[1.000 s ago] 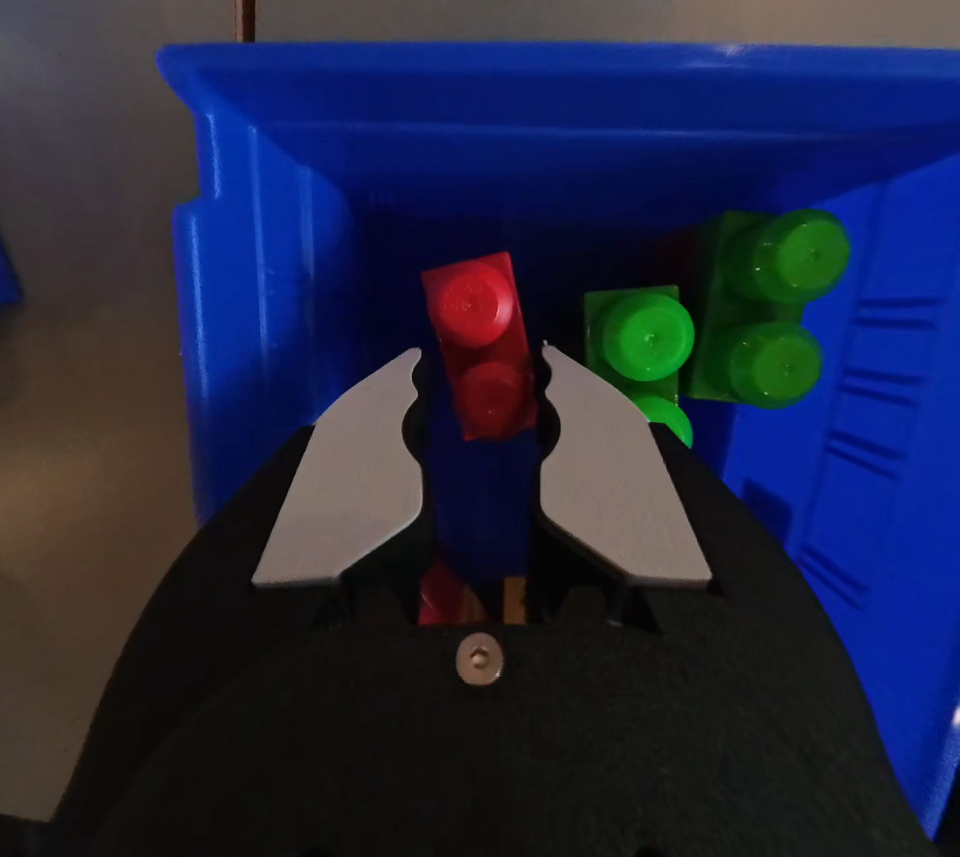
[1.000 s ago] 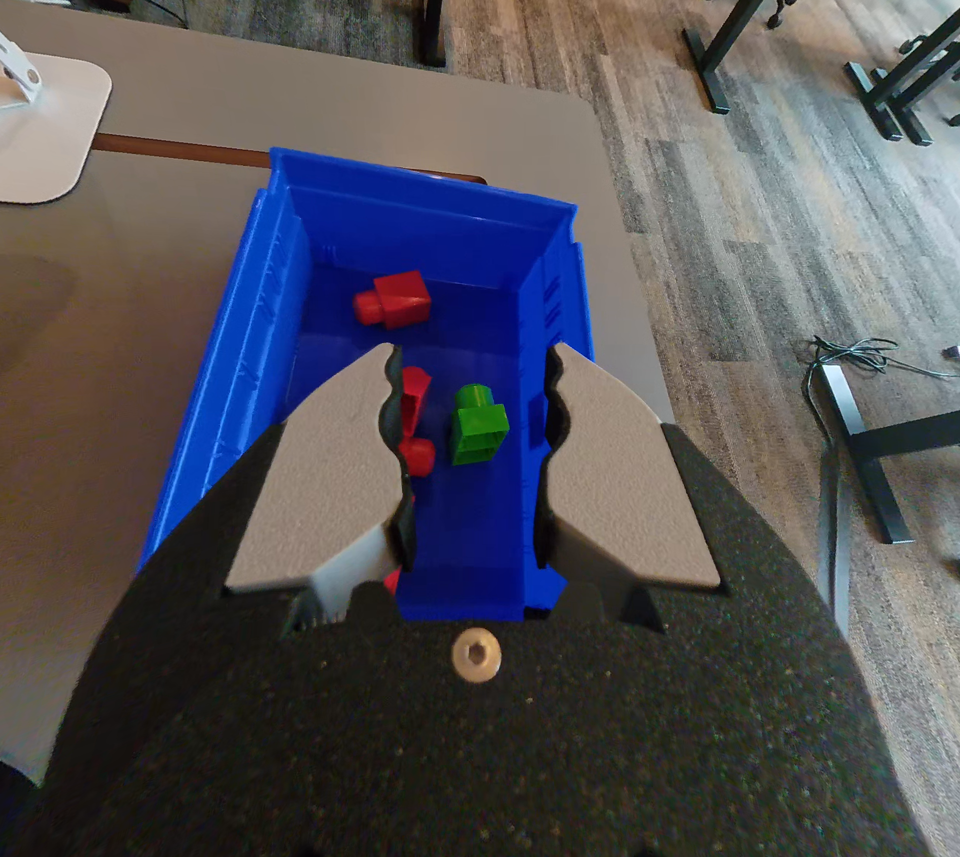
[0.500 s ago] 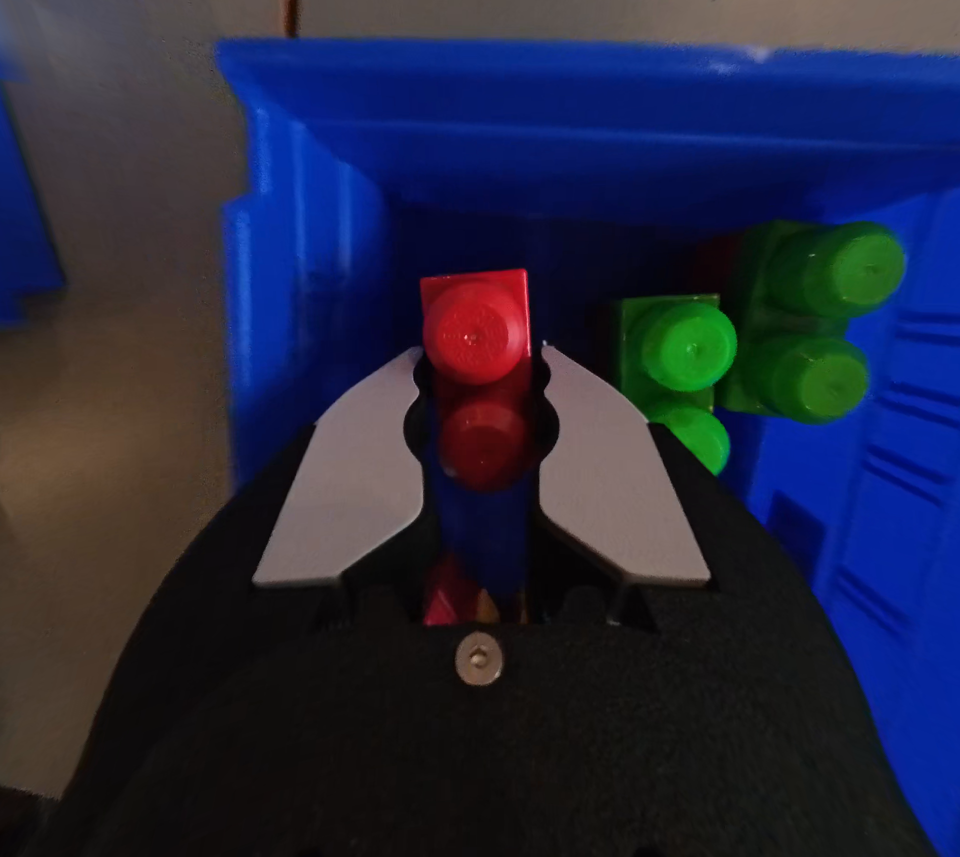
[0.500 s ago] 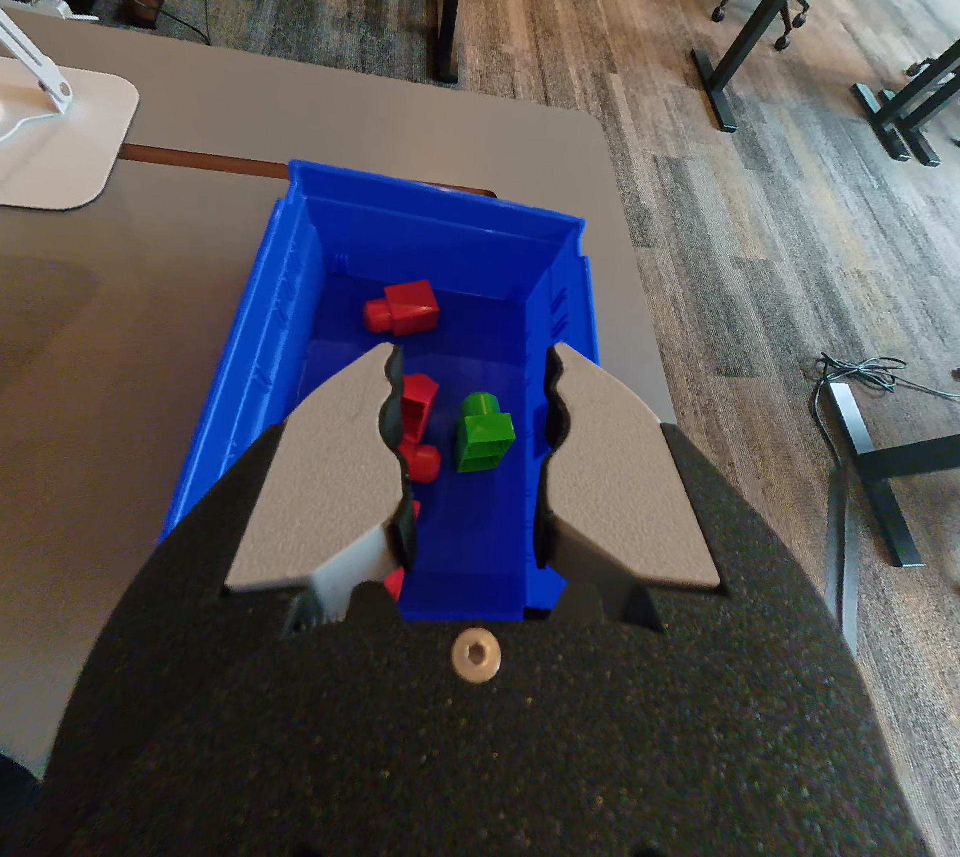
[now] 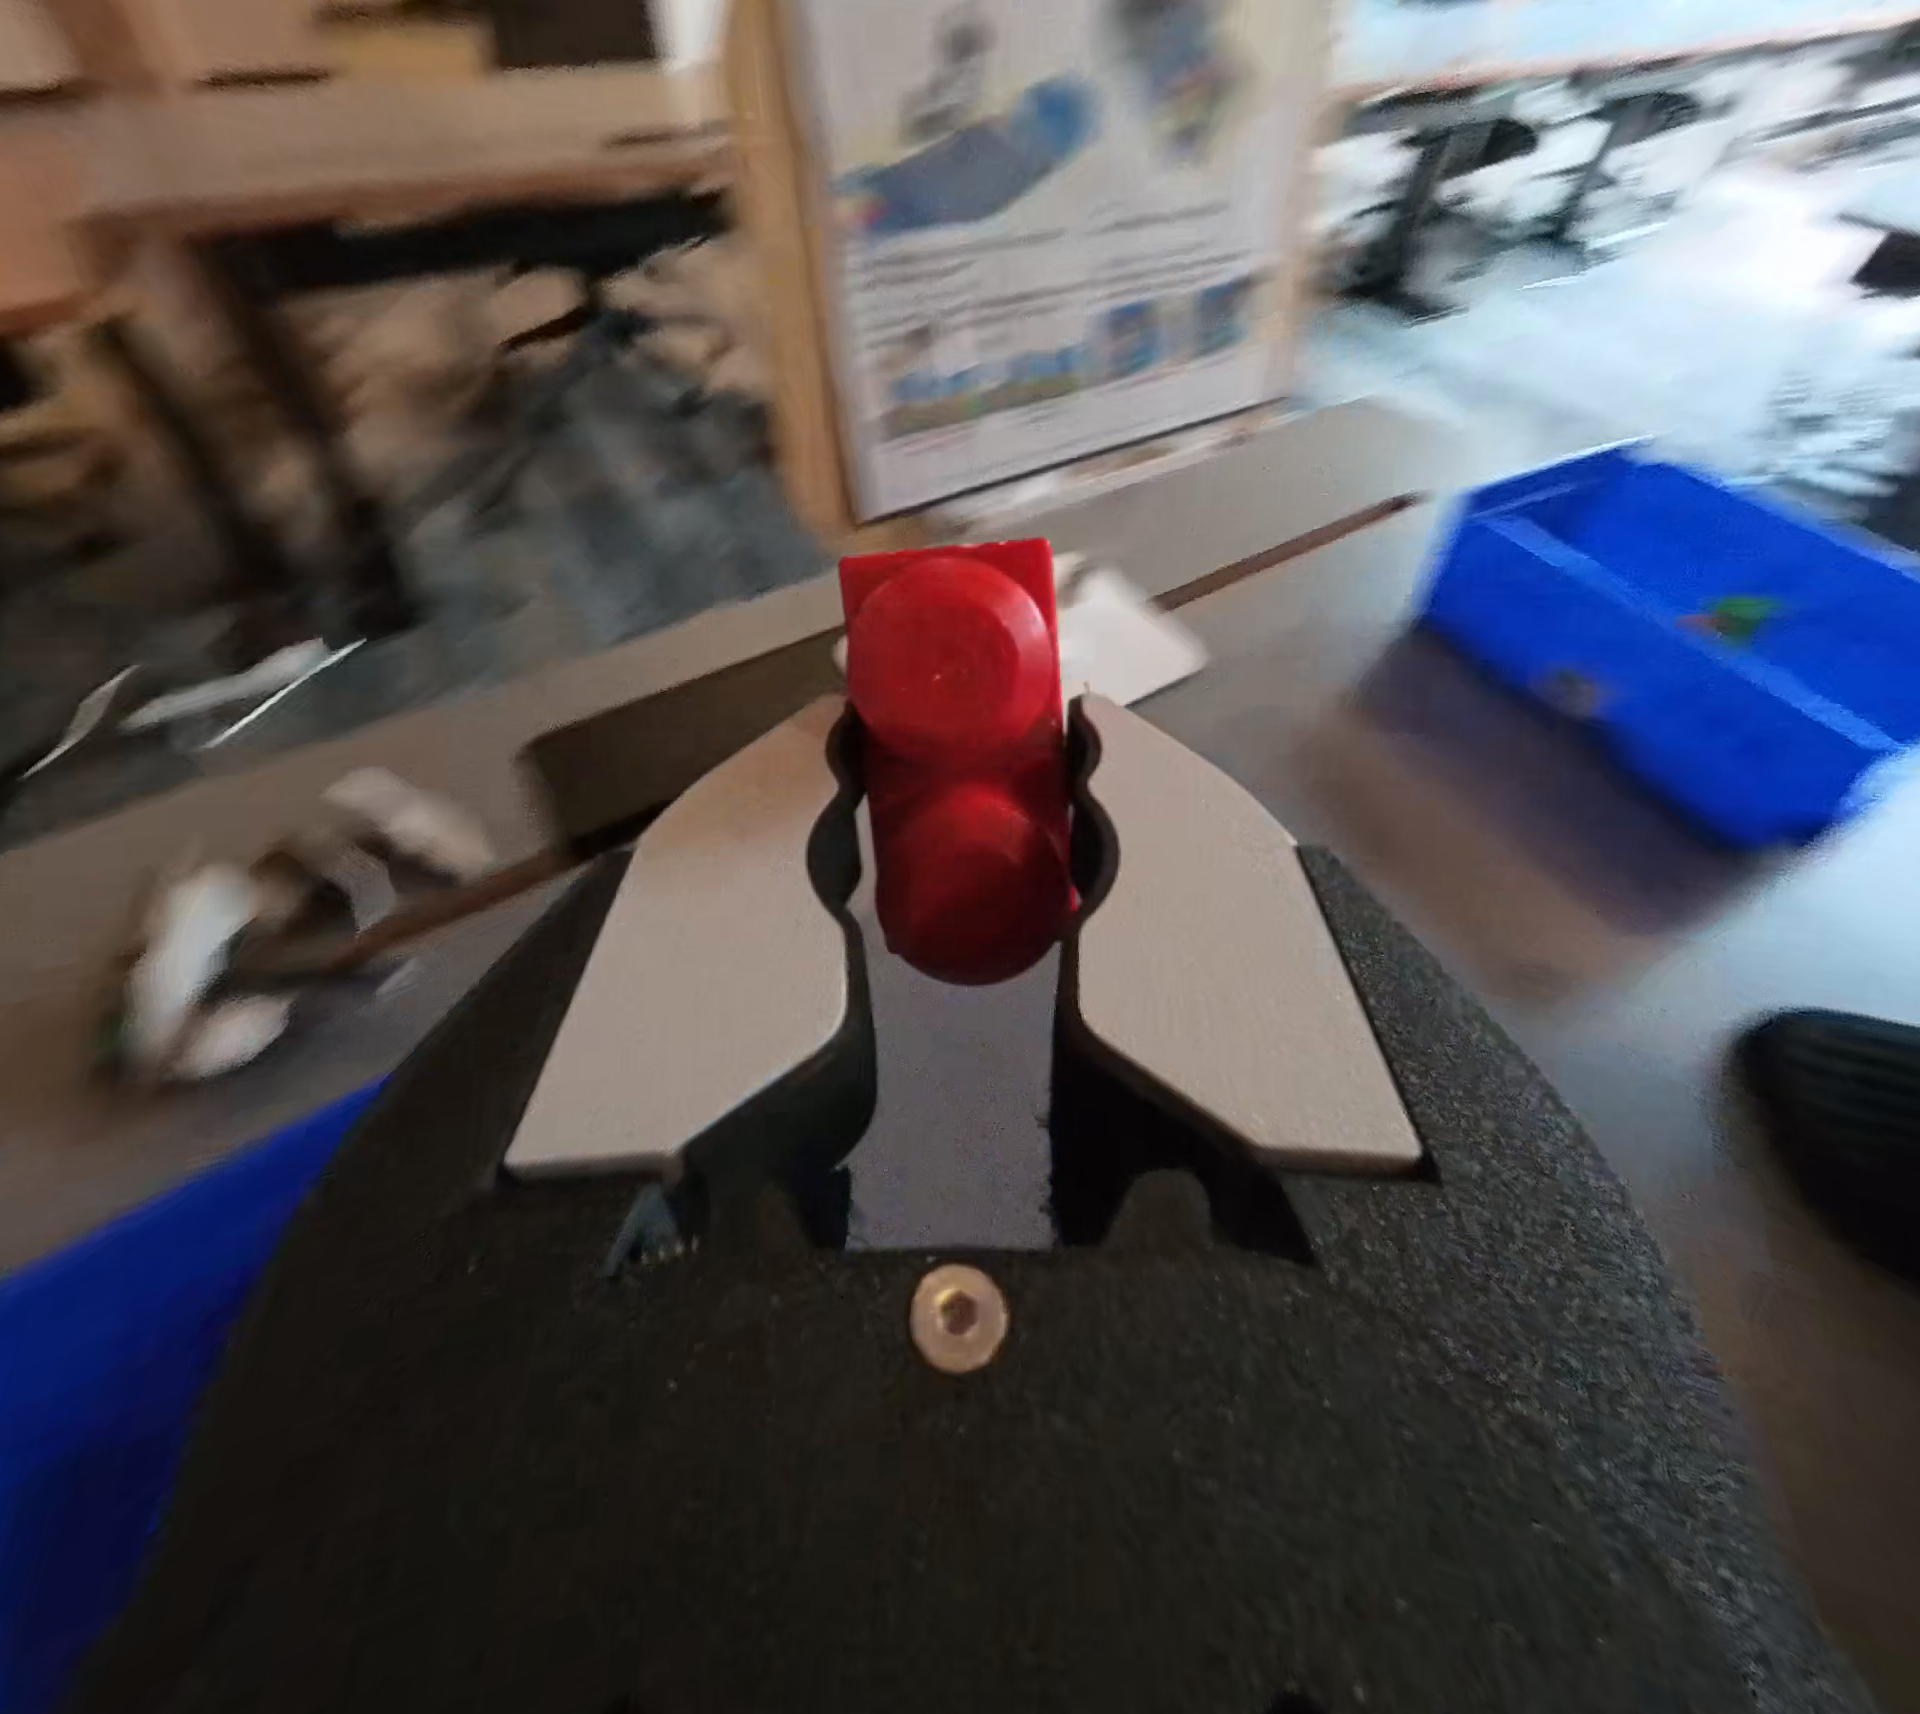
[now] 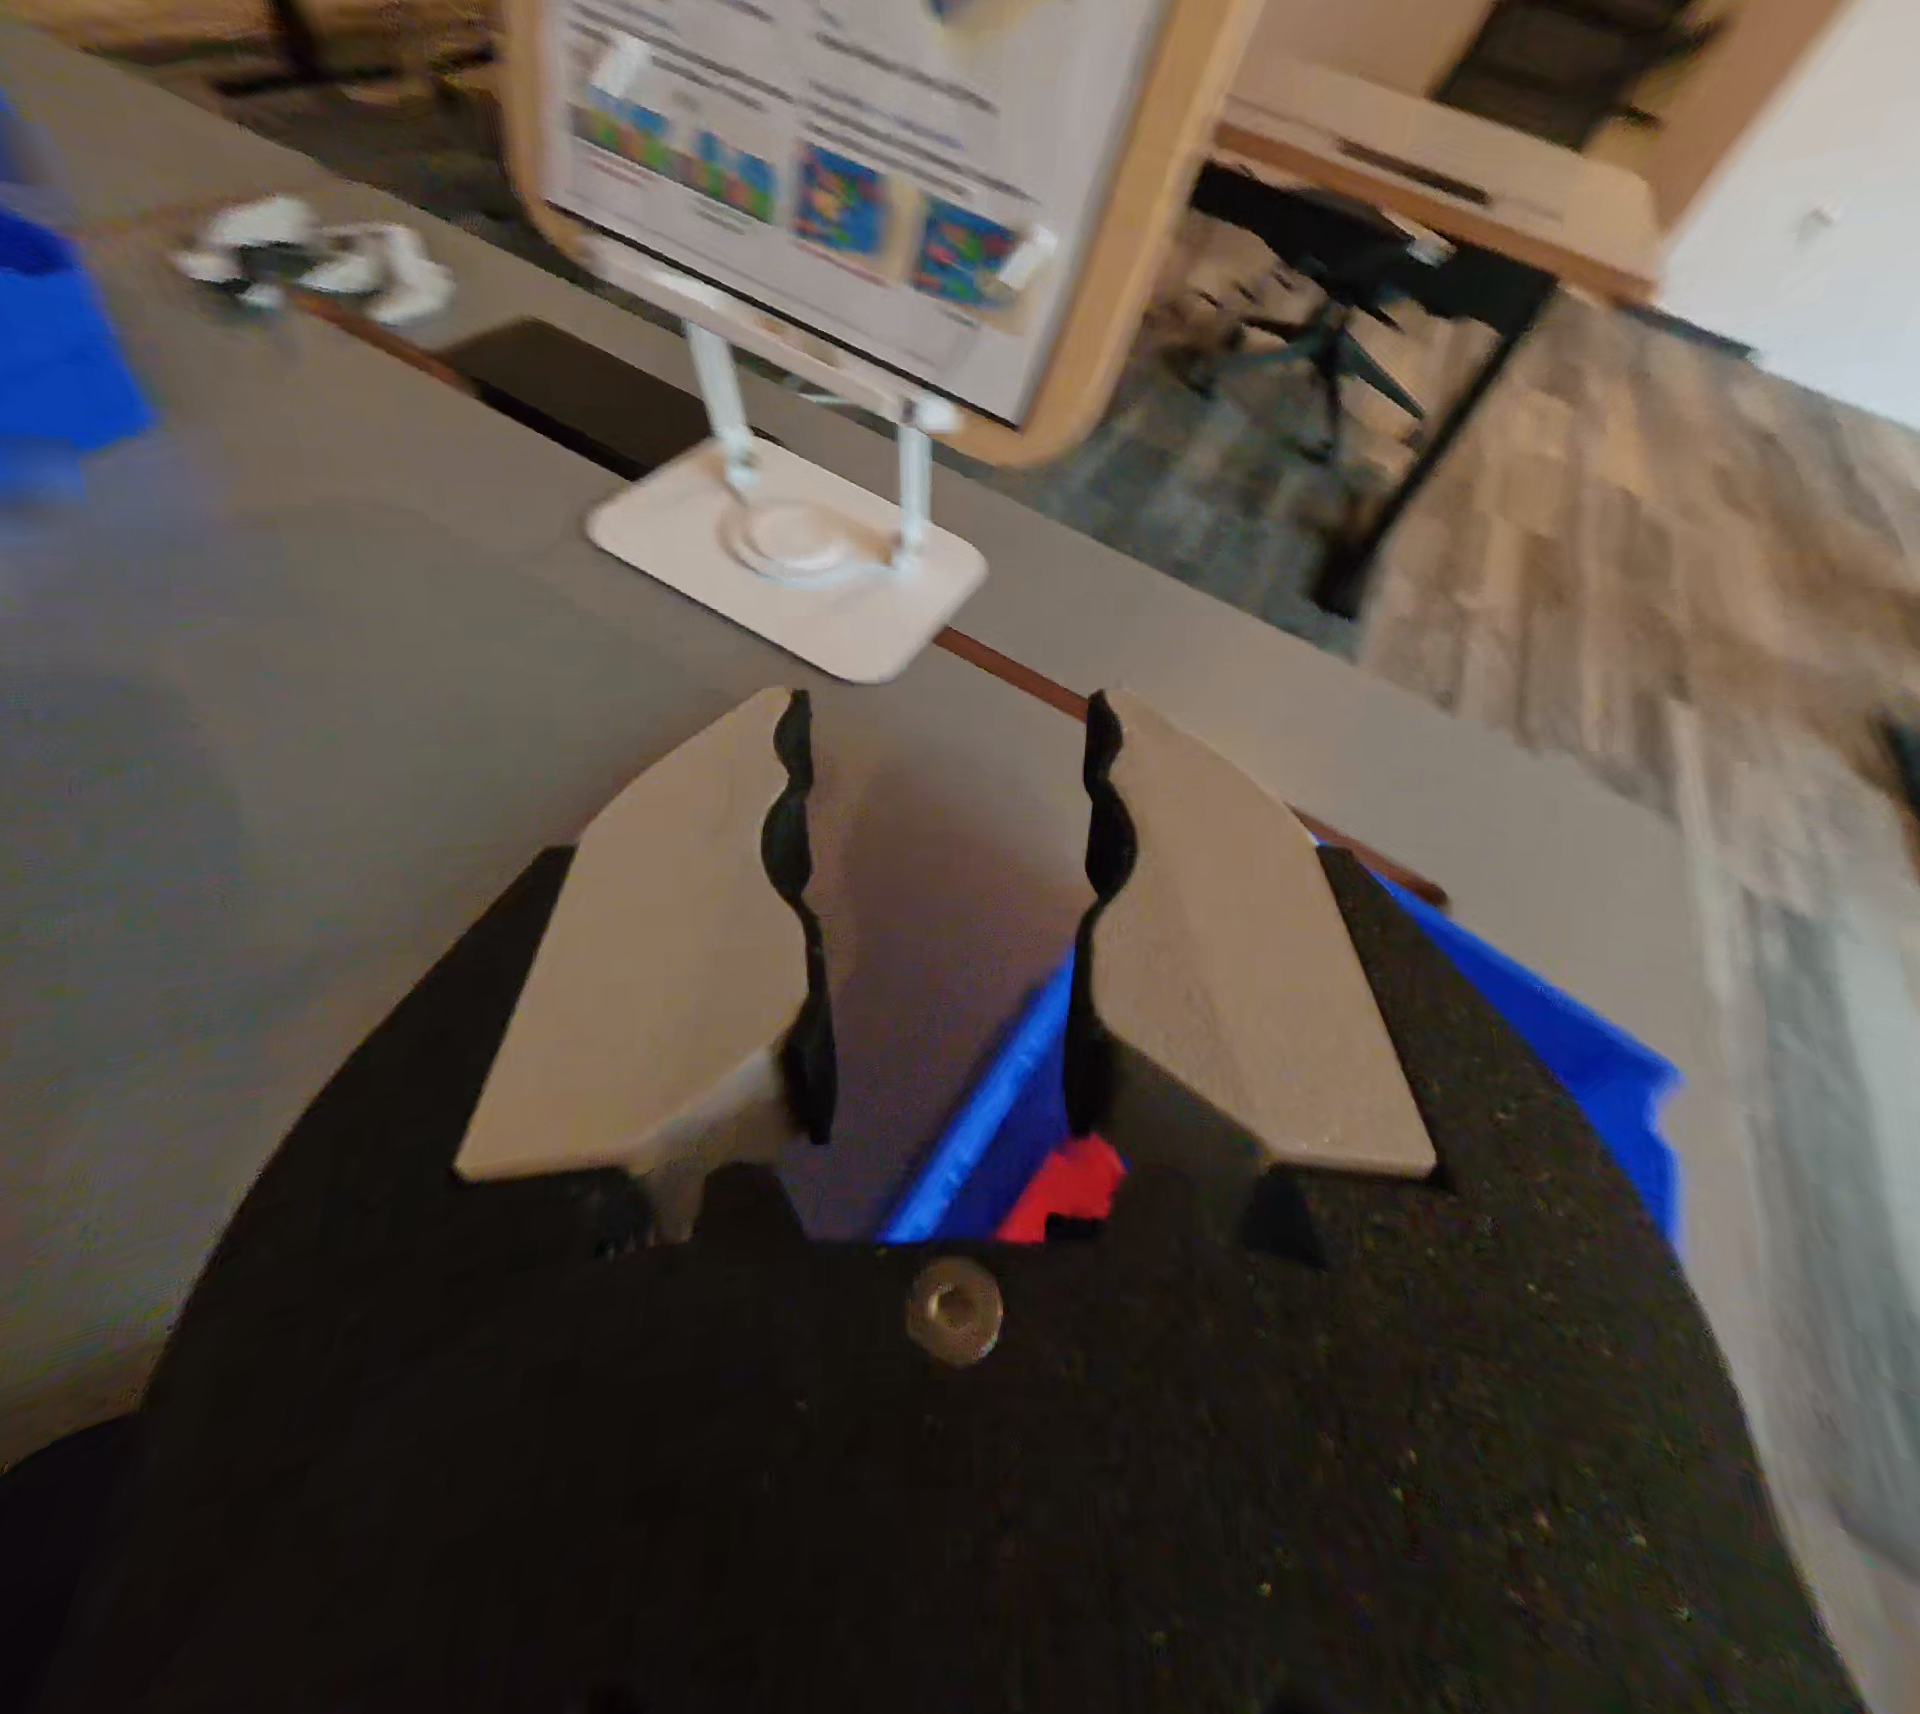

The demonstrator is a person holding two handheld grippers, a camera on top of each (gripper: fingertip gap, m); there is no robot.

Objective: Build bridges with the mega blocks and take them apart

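My left gripper [image 5: 961,714] is shut on a red two-stud block [image 5: 956,760], studs facing the camera, held up in the air above the grey table [image 5: 644,729]. A blue bin [image 5: 1704,656] with small blocks inside stands to the right, and another blue bin edge [image 5: 125,1332] shows at the lower left. My right gripper [image 6: 943,714] is open and empty above the table [image 6: 312,677]. Below its fingers lies a blue bin [image 6: 1538,1041] with a red block [image 6: 1065,1191] in it.
A board with a printed sheet [image 6: 831,64] stands on a white base [image 6: 790,563] at the back of the table; it also shows in the left wrist view [image 5: 1039,158]. White clutter [image 6: 312,262] lies far left. Office chairs and desk legs [image 6: 1340,293] stand beyond. Across from one pair of fingers to the other is roughly 45 centimetres.
My left gripper has closed on the red block and lifted it out of the blue bin, tilting up toward the room. My right gripper has swung up from over its bin, still open.
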